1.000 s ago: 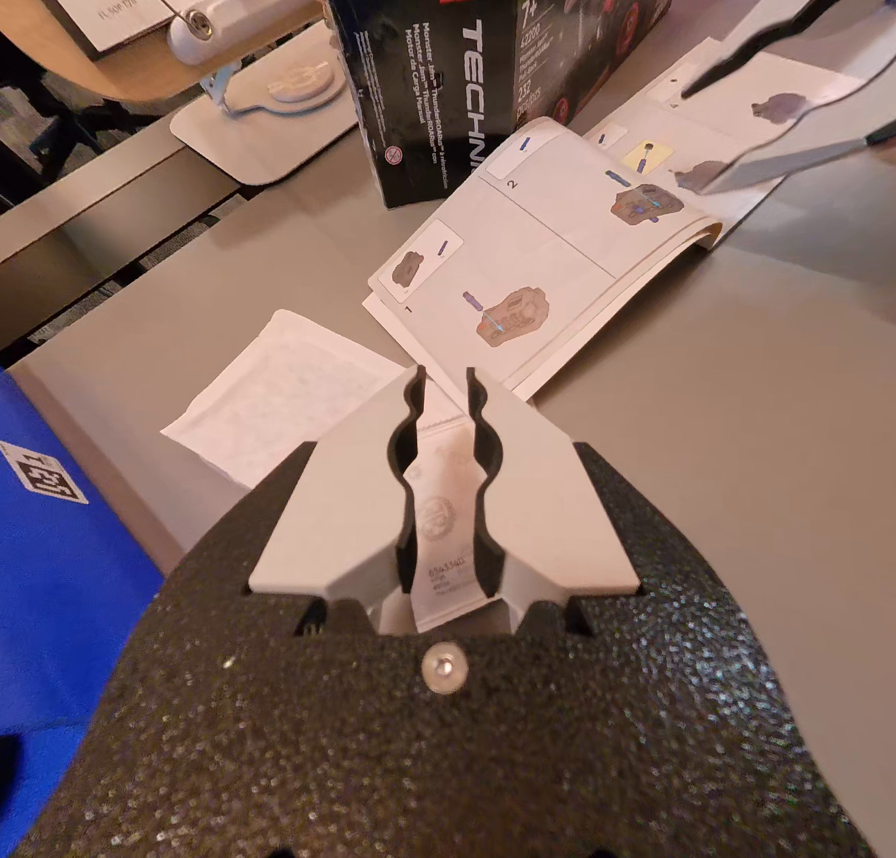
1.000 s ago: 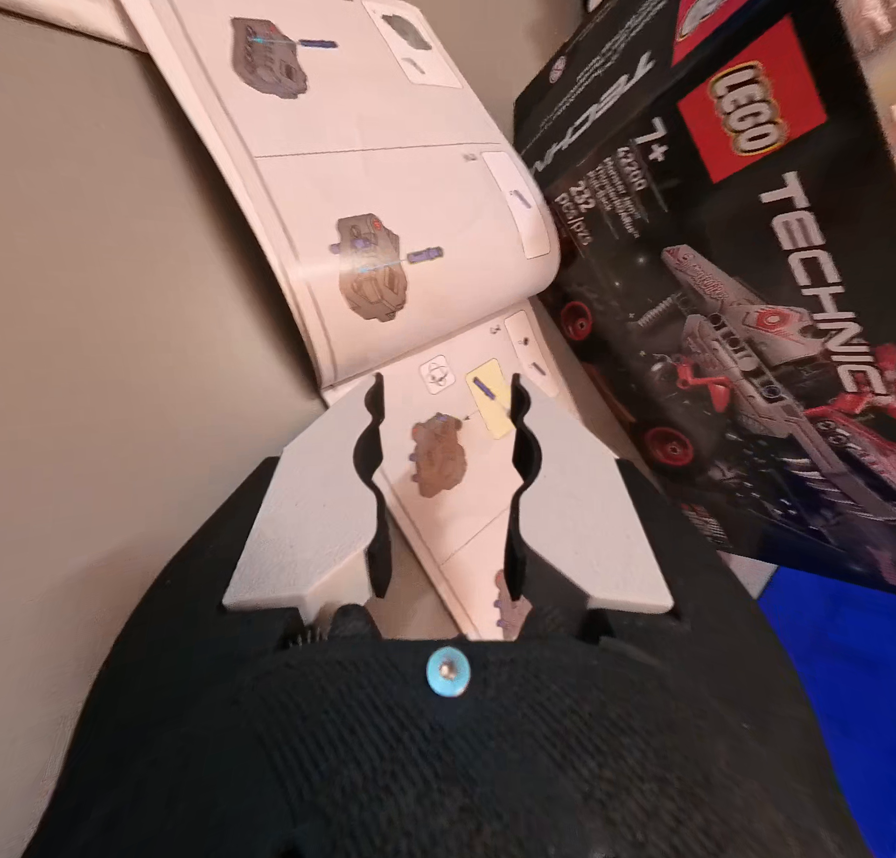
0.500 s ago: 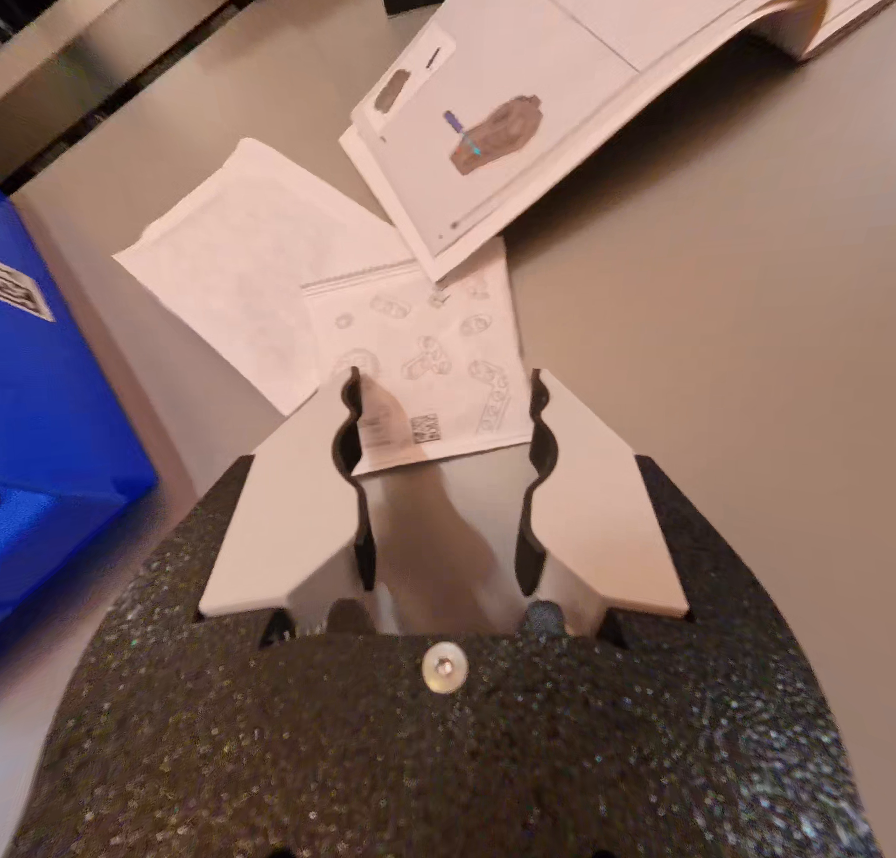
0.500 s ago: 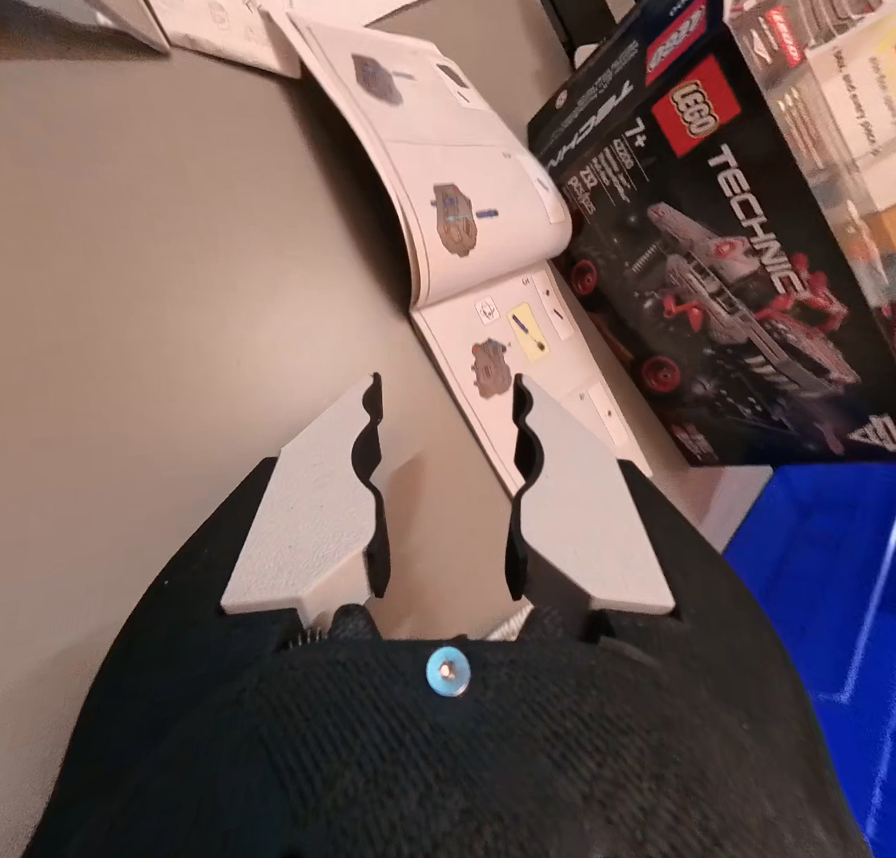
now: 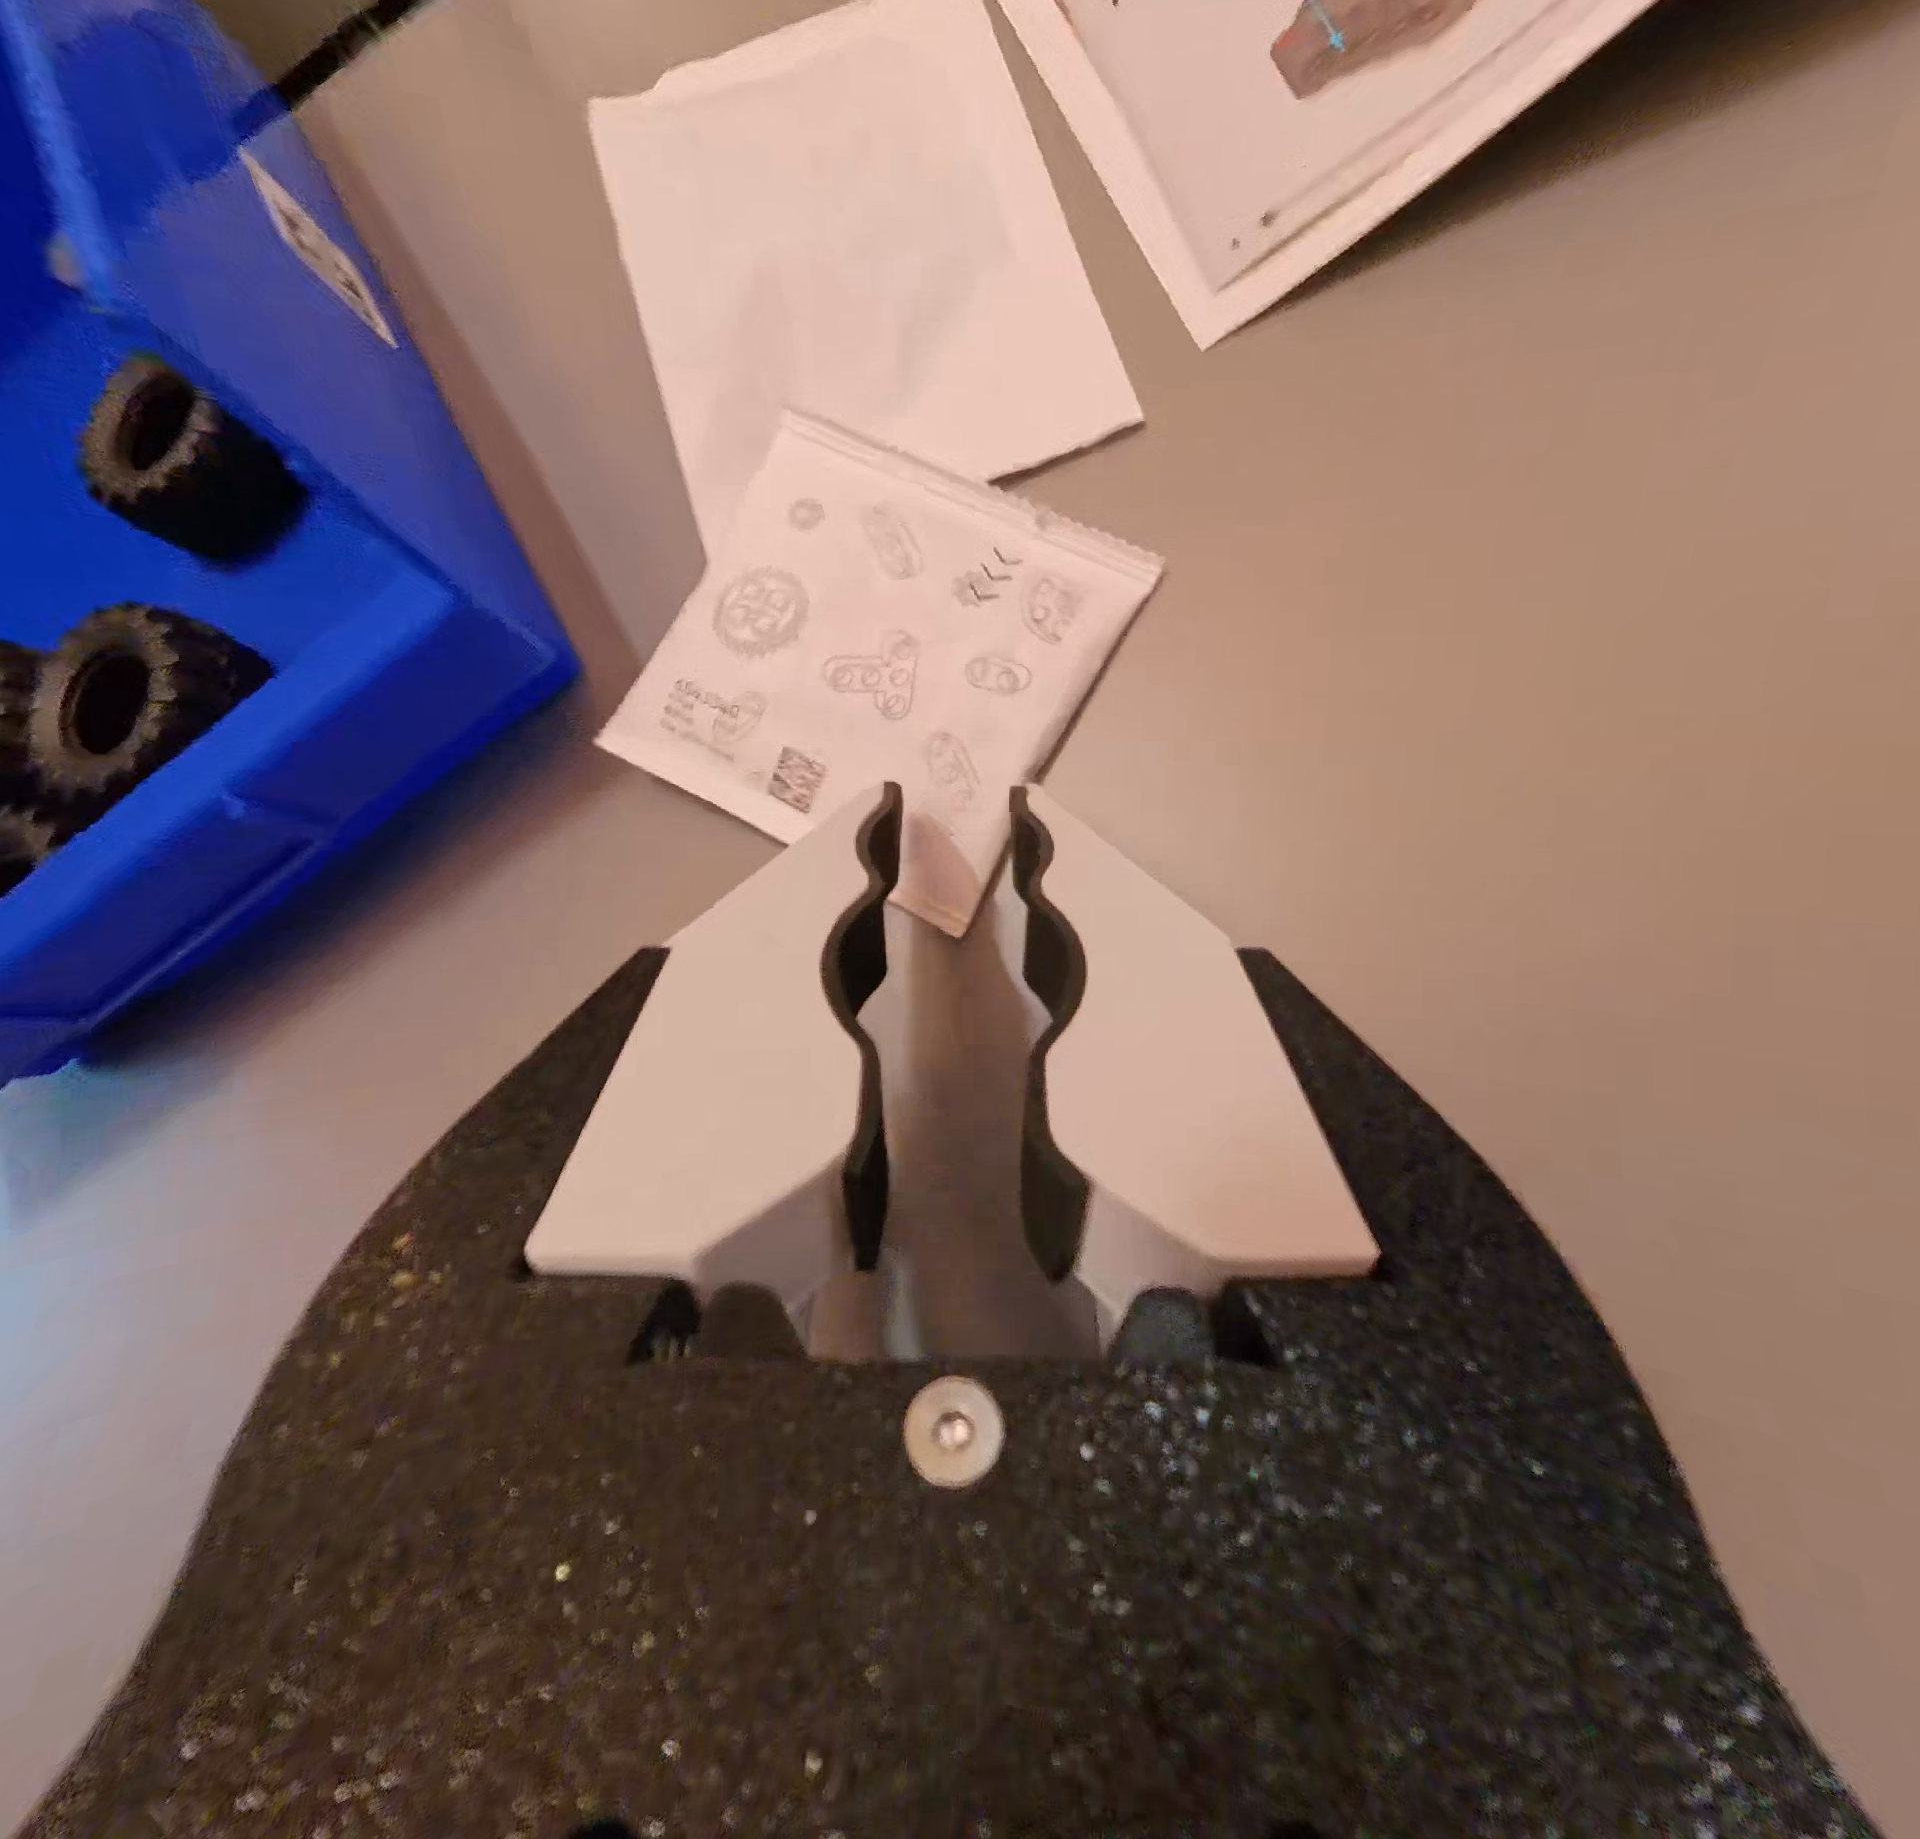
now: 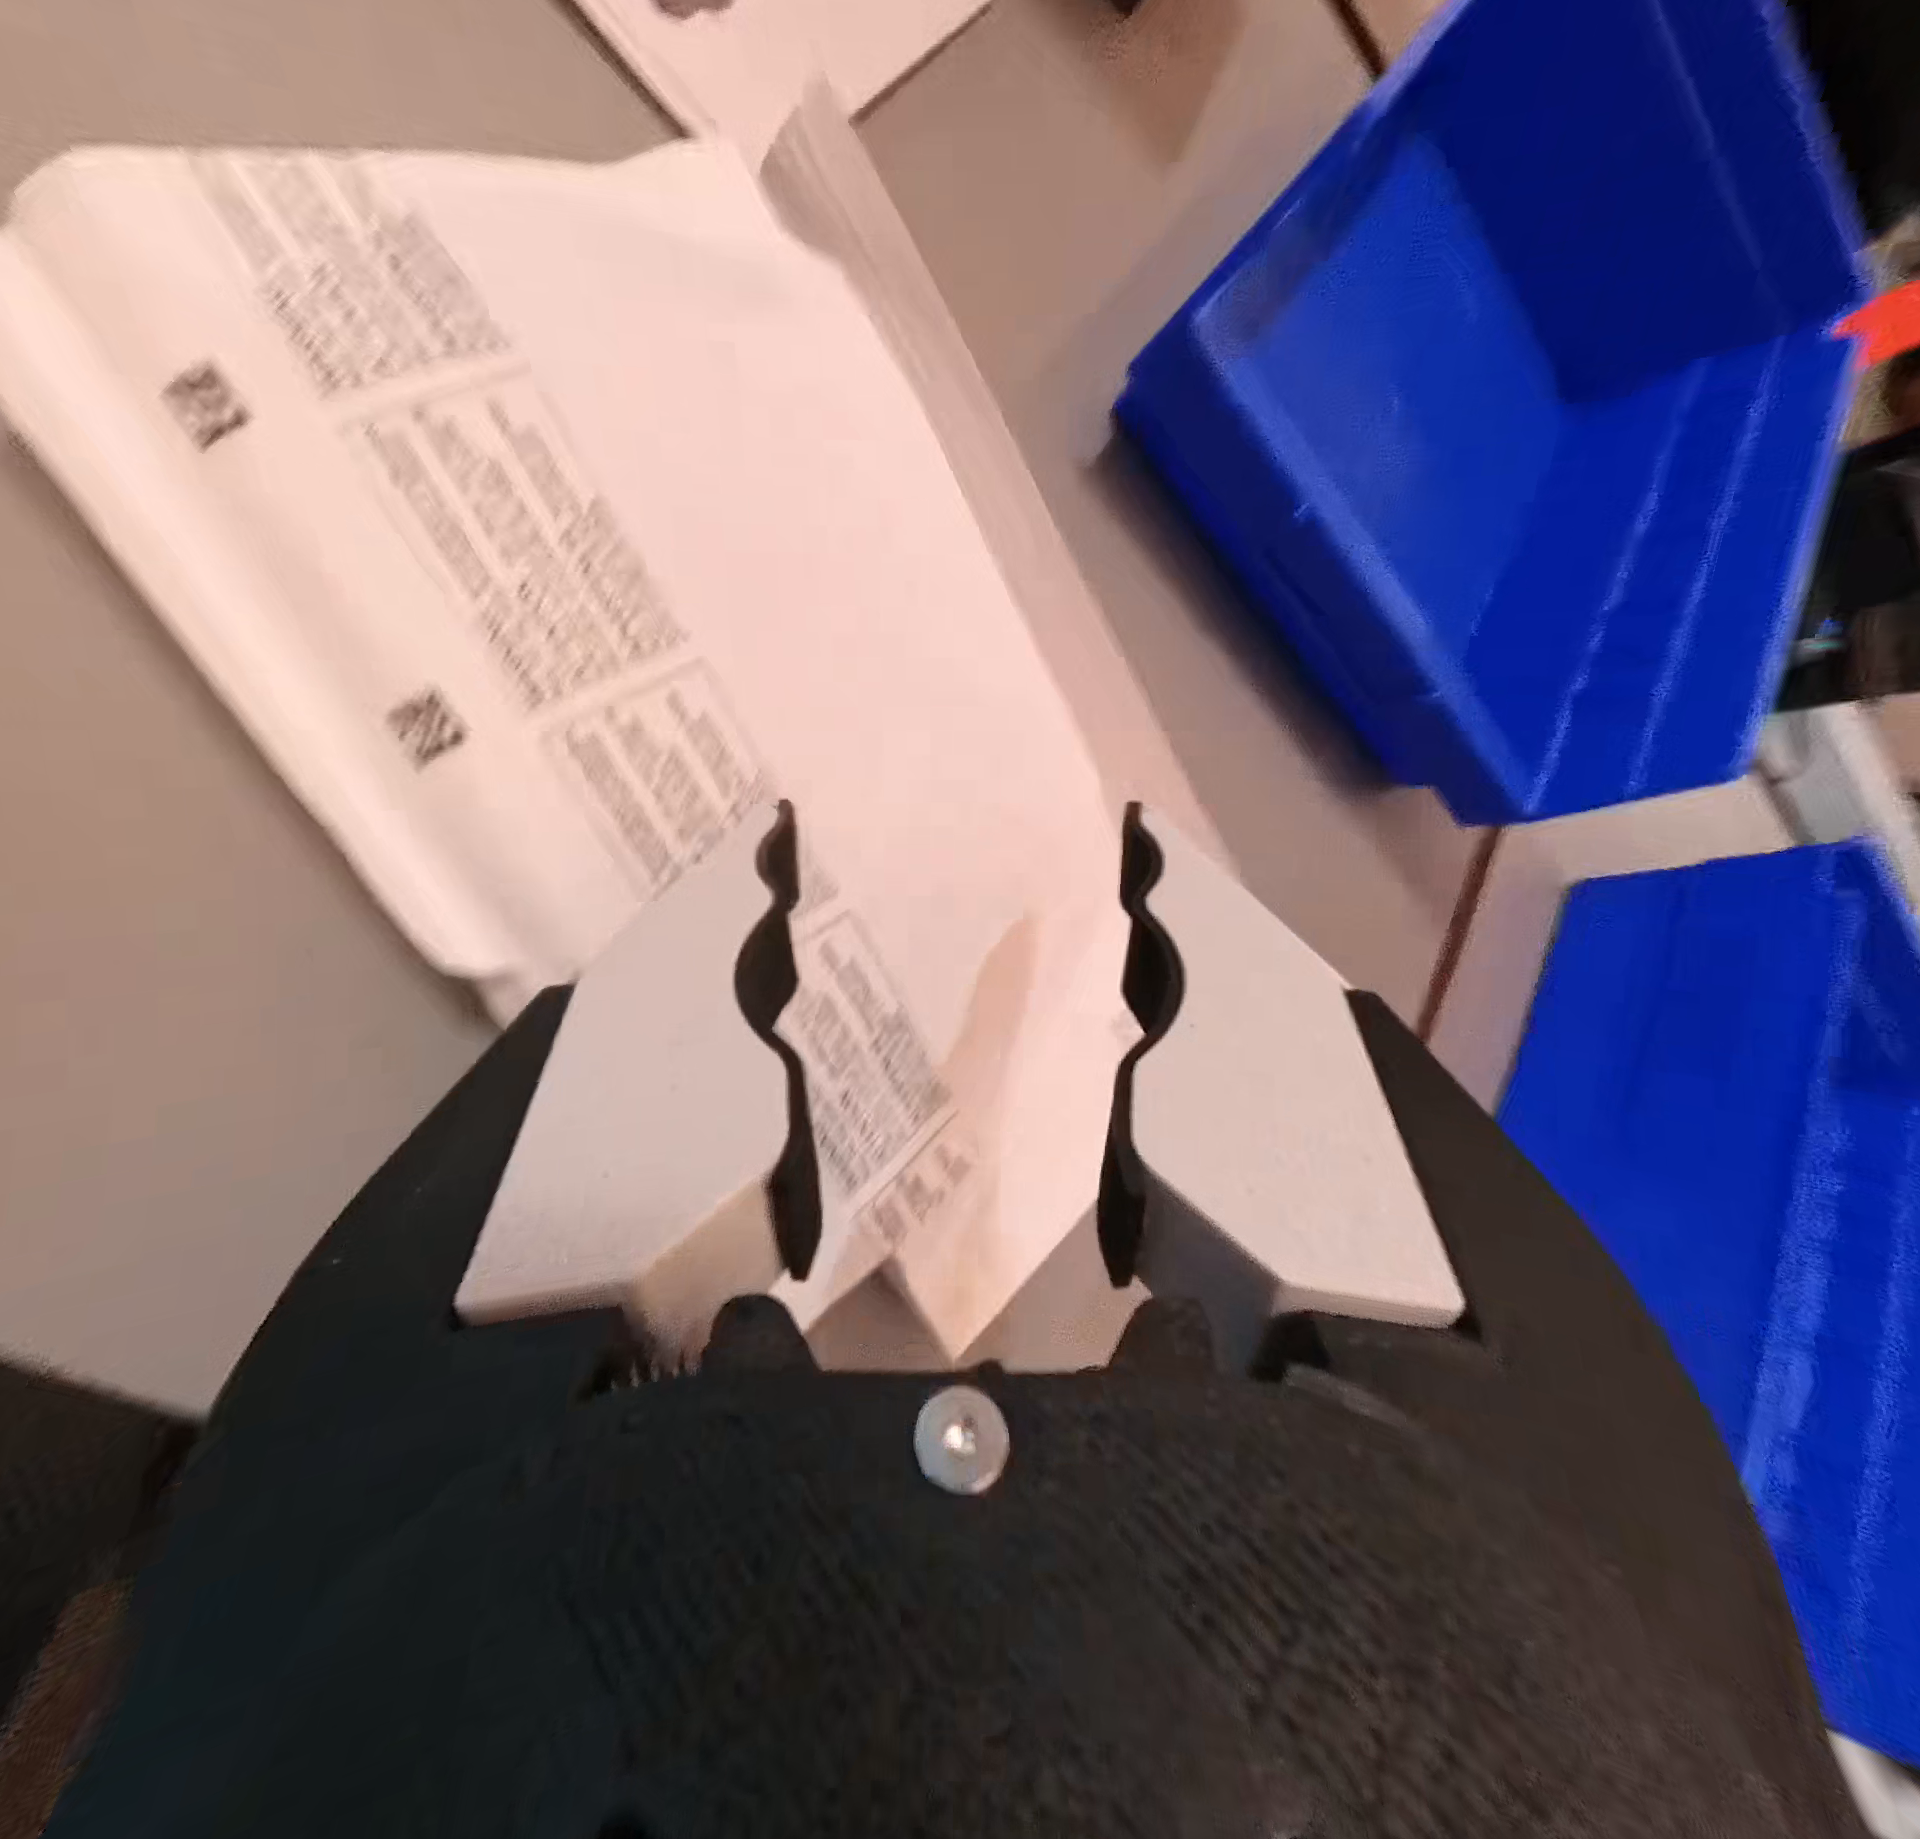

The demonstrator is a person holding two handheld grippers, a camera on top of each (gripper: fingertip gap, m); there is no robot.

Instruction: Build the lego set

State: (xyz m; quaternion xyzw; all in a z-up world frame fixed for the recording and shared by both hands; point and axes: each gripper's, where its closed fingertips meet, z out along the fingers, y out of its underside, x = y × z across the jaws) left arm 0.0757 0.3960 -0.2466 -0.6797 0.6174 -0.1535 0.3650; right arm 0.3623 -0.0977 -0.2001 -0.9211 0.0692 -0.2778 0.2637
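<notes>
Tyres (image 5: pixel 125 688), black, knobby rubber ones from the lego set, lie in the blue plastic bin (image 5: pixel 343 709), far off to the left of our left gripper (image 5: pixel 951 813). Its jaws are only a little apart and hold nothing; just ahead of them lies the small white paper parts bag printed with piece outlines (image 5: pixel 883 646). We judge that the next step is to fetch pieces: we should first spread these jaws wider, then come down straight. Our right gripper (image 6: pixel 956 823) has its jaws spread, empty, above a large white printed paper bag (image 6: pixel 582 501).
</notes>
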